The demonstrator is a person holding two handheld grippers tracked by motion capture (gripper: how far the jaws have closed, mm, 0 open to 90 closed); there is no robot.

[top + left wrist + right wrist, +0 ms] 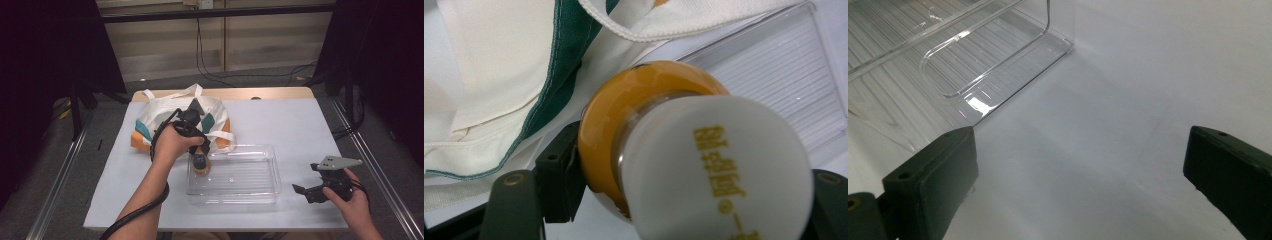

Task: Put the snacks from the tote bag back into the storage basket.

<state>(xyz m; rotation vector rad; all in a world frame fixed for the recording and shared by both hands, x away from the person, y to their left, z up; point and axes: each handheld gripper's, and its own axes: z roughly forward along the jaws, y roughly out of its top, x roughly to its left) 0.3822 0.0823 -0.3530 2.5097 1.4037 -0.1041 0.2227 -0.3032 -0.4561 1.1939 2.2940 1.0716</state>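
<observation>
My left gripper (200, 159) is shut on a small orange jar with a white printed lid (684, 150). It holds the jar (201, 166) over the near left corner of a clear plastic tray (260, 192) in the middle of the table. In the left gripper view the black pads (559, 180) press the jar's sides, with the tray's ribbed floor (774, 80) behind. My right gripper (306, 192) rests low at the table's right, jaws wide apart and nothing between them. Its own view shows the tray's corner (998, 75) ahead on the left.
A white cloth tote bag with teal and orange patches (155, 117) lies behind the tray at the back left, its handles (192, 90) loose. The white table top (295, 125) is bare to the right of the bag. Cables trail on the floor beyond the table.
</observation>
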